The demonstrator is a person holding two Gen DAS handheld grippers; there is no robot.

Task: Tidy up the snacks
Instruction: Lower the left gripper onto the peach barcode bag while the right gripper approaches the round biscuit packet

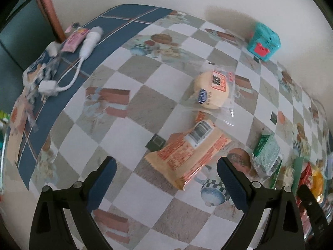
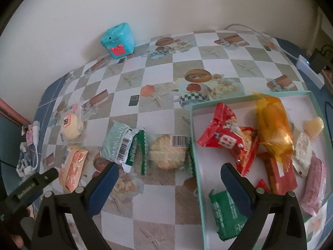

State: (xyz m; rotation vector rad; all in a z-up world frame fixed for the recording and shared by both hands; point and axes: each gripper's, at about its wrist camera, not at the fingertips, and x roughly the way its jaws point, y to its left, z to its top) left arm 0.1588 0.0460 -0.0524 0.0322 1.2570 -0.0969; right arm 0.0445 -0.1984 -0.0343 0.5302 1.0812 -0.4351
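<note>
Orange-printed snack packet (image 1: pixel 188 156) lies between open left jaws.

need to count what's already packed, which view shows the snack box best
The right wrist view. There the mint-edged box fills the right half, its white floor and the wrappers inside plain to see. The left wrist view catches only a sliver at its far right edge, with bits of red and orange wrapper behind a black gripper part.
</note>
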